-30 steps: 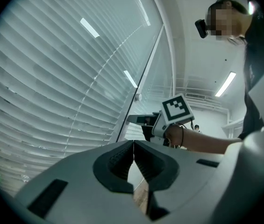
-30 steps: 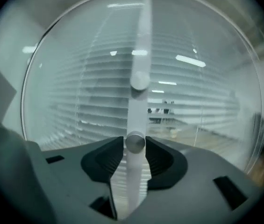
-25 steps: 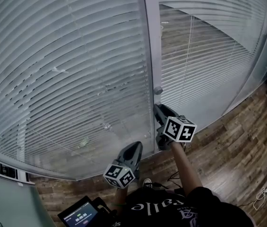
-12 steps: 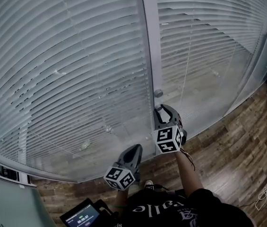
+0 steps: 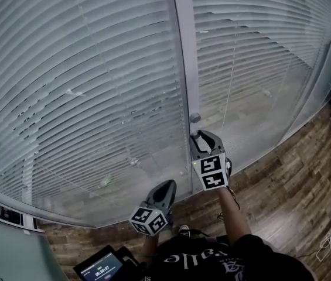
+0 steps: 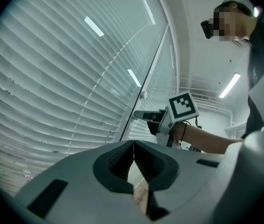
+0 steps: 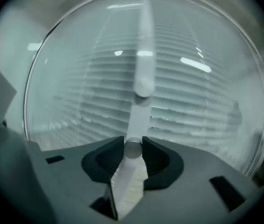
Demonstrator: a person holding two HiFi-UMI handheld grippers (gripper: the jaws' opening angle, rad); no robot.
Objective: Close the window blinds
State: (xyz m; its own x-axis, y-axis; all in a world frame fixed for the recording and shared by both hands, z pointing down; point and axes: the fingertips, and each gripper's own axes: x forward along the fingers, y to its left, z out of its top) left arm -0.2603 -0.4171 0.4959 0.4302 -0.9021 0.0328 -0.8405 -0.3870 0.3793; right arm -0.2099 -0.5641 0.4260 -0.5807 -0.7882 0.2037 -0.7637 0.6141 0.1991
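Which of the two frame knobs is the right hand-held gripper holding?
The lower knob, clamped in the right hand-held gripper; the upper knob stands free above it.

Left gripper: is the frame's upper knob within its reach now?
Probably yes: the upper knob is bare above the right gripper, clamped on the lower knob; the left gripper, shut, must open.

pale horizontal blinds behind glass, slats partly open, round knob

Blinds read pale grey-white, striped slat after slat. The knob is dull silver, my right gripper dark grey. My left cube and right cube wear black-and-white squares, 2 tones only. Floor: brown wood-grain.
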